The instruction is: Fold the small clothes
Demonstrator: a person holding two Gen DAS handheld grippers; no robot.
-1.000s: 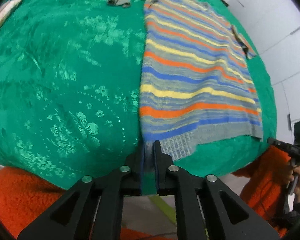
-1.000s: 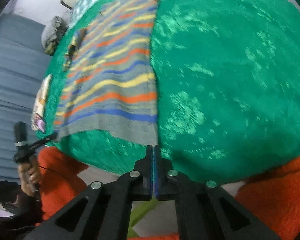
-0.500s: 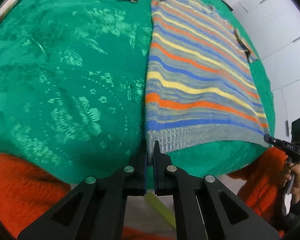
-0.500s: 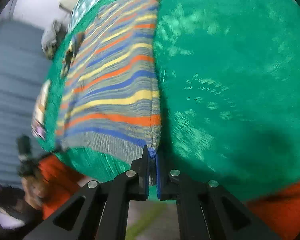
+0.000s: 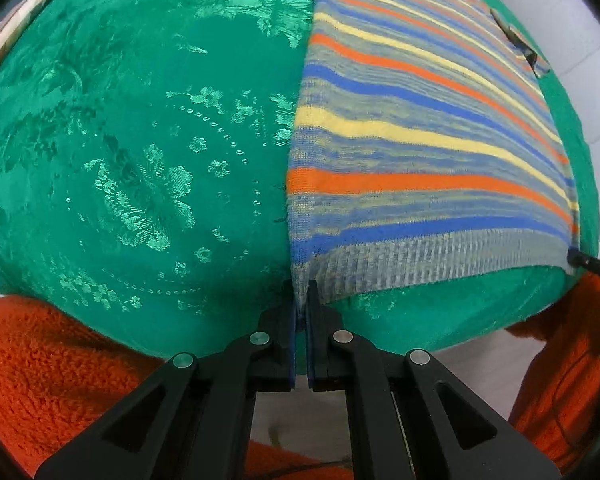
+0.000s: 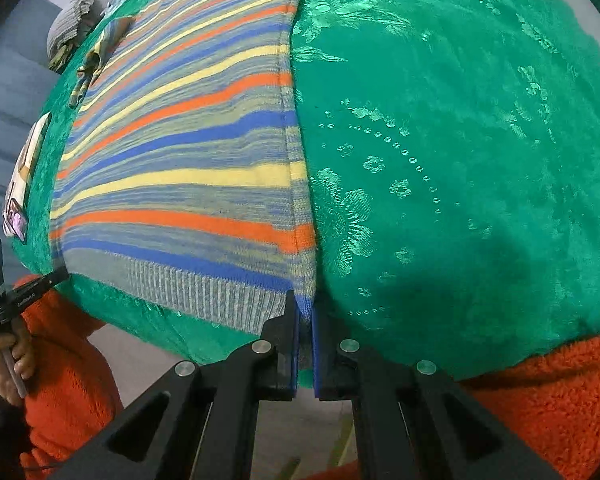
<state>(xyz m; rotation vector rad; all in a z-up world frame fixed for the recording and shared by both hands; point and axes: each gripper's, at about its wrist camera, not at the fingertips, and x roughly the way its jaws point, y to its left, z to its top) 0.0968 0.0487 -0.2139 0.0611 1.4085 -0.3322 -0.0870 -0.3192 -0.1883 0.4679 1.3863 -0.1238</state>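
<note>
Two grippers pinch the bottom hem of a striped knit sweater (image 5: 420, 152), one at each lower corner. The sweater lies flat on a green floral tablecloth (image 5: 140, 140), its bands of orange, blue, yellow and grey running across the body and its ribbed grey hem at the table's near edge.

From the left wrist camera, the left gripper (image 5: 301, 300) has its jaws closed on the hem's corner, where a narrow fold of knit stands up between the blue pads. The sweater spreads away up and to the right of it, and the cloth to the left of it is bare brocade. At the far right edge of that view the tip of the other gripper meets the hem's opposite corner.

From the right wrist camera, the right gripper (image 6: 305, 308) is likewise clamped on a corner of the hem, with the blue edge of the knit caught between its pads. The sweater (image 6: 180, 152) stretches away to the upper left. One sleeve (image 6: 100, 52) lies folded in over the body near the far side.

At the lower left of the right wrist view a hand (image 6: 10, 360) in an orange fleece sleeve (image 6: 64, 380) holds the left tool's handle. A flat printed card (image 6: 24, 176) rests on the cloth at the table's left side, and a bundle of grey fabric (image 6: 70, 24) sits beyond the table.
</note>
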